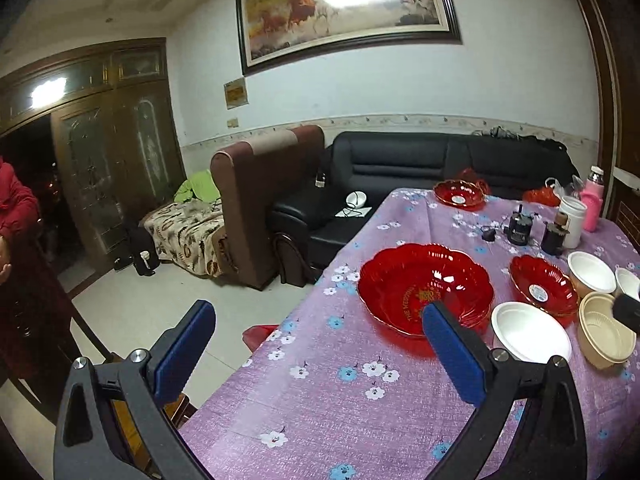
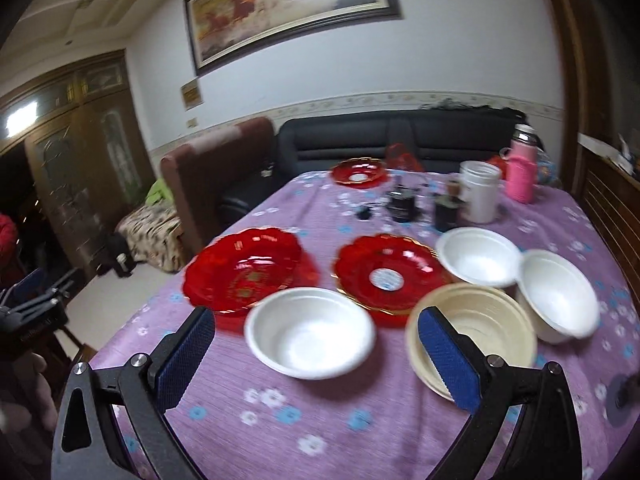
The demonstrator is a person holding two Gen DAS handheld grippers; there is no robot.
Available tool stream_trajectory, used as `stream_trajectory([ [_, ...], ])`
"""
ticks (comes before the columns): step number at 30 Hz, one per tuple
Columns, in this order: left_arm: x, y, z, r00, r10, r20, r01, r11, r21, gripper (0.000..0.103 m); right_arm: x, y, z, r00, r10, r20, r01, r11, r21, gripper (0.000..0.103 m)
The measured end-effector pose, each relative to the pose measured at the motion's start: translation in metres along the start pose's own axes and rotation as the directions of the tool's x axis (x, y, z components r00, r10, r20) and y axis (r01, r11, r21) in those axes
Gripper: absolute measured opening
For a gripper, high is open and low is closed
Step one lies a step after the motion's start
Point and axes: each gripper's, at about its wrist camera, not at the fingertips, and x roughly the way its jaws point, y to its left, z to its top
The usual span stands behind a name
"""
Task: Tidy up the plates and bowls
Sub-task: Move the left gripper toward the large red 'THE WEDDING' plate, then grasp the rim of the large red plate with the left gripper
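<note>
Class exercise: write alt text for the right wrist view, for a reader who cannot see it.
An open, empty right gripper with blue pads hovers over a purple floral tablecloth, nearest a white bowl and a beige bowl. Behind them sit two red plates and two more white bowls.

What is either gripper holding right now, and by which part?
Nothing. The left gripper and right gripper are both open and empty above the table; no plate or bowl sits between their pads.
</note>
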Motion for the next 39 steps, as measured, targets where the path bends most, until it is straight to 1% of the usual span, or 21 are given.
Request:
stream_trajectory([
  [3,0.009,-0.004,-0.001,1.000,-0.010,-0.018,0.010,1.000,0.016,0.103,0.010,0.007,0.005,0.999,0.035,-0.014,-0.035,0.999,-0.003,0.103],
  [7,0.024,-0.005,0.002,0.999,-0.009,-0.039,0.010,1.000,0.016,0.103,0.041,0.012,0.017,0.995,0.076,-0.070,-0.074,0.997,0.036,0.103],
  [10,0.033,-0.002,0.003,0.998,-0.024,-0.065,0.024,1.000,-0.003,0.103,0.063,0.011,0.021,0.990,0.089,-0.110,-0.082,0.994,0.068,0.103],
  [12,0.039,0.000,0.003,0.997,-0.022,-0.073,0.021,1.000,-0.009,0.103,0.072,0.010,0.022,0.988,0.090,-0.123,-0.081,0.994,0.076,0.103],
  [17,0.060,0.000,0.006,0.994,-0.034,-0.108,0.032,0.999,-0.021,0.103,0.099,0.012,0.028,0.982,0.082,-0.169,-0.071,0.995,0.068,0.102],
  [20,0.085,-0.001,0.011,0.987,-0.058,-0.151,0.053,0.998,-0.037,0.103,0.120,0.013,0.037,0.974,0.098,-0.203,-0.085,0.994,0.073,0.099],
  [21,0.100,-0.001,0.013,0.981,-0.075,-0.179,0.067,0.996,-0.054,0.103,0.129,0.013,0.040,0.971,0.108,-0.214,-0.093,0.993,0.077,0.099],
  [22,0.112,-0.001,0.015,0.974,-0.095,-0.206,0.082,0.994,-0.073,0.103,0.140,0.012,0.045,0.966,0.122,-0.227,-0.104,0.990,0.090,0.098],
  [24,0.135,0.001,0.016,0.954,-0.156,-0.258,0.129,0.985,-0.116,0.103,0.157,0.011,0.050,0.956,0.154,-0.251,-0.129,0.985,0.114,0.098],
  [25,0.154,0.001,0.016,0.929,-0.215,-0.303,0.174,0.972,-0.156,0.103,0.170,0.010,0.053,0.945,0.182,-0.273,-0.150,0.980,0.134,0.096],
  [27,0.174,0.002,0.015,0.900,-0.264,-0.348,0.205,0.958,-0.198,0.103,0.185,0.012,0.056,0.932,0.196,-0.304,-0.158,0.977,0.146,0.092],
  [28,0.187,0.003,0.013,0.883,-0.295,-0.366,0.221,0.948,-0.230,0.103,0.195,0.013,0.058,0.925,0.199,-0.324,-0.158,0.976,0.148,0.091],
  [30,0.205,0.005,0.012,0.863,-0.325,-0.386,0.232,0.935,-0.268,0.103,0.207,0.015,0.061,0.917,0.193,-0.348,-0.153,0.978,0.139,0.086],
  [32,0.220,0.005,0.010,0.841,-0.353,-0.409,0.241,0.923,-0.300,0.102,0.221,0.016,0.063,0.913,0.160,-0.374,-0.125,0.985,0.117,0.083],
  [34,0.239,0.005,0.007,0.804,-0.394,-0.445,0.249,0.903,-0.350,0.093,0.232,0.015,0.062,0.908,0.123,-0.401,-0.089,0.991,0.104,0.081],
  [35,0.244,0.005,0.006,0.792,-0.407,-0.455,0.252,0.897,-0.363,0.092,0.237,0.014,0.061,0.905,0.108,-0.412,-0.074,0.992,0.099,0.080],
  [36,0.252,0.004,0.004,0.775,-0.423,-0.470,0.256,0.890,-0.378,0.089,0.242,0.013,0.060,0.901,0.094,-0.423,-0.058,0.994,0.096,0.079],
  [37,0.260,0.001,0.002,0.758,-0.436,-0.486,0.259,0.884,-0.390,0.084,0.248,0.011,0.058,0.893,0.085,-0.441,-0.047,0.994,0.097,0.078],
  [39,0.268,-0.003,-0.001,0.746,-0.435,-0.505,0.253,0.886,-0.389,0.079,0.259,0.009,0.054,0.880,0.085,-0.468,-0.040,0.994,0.105,0.074],
])
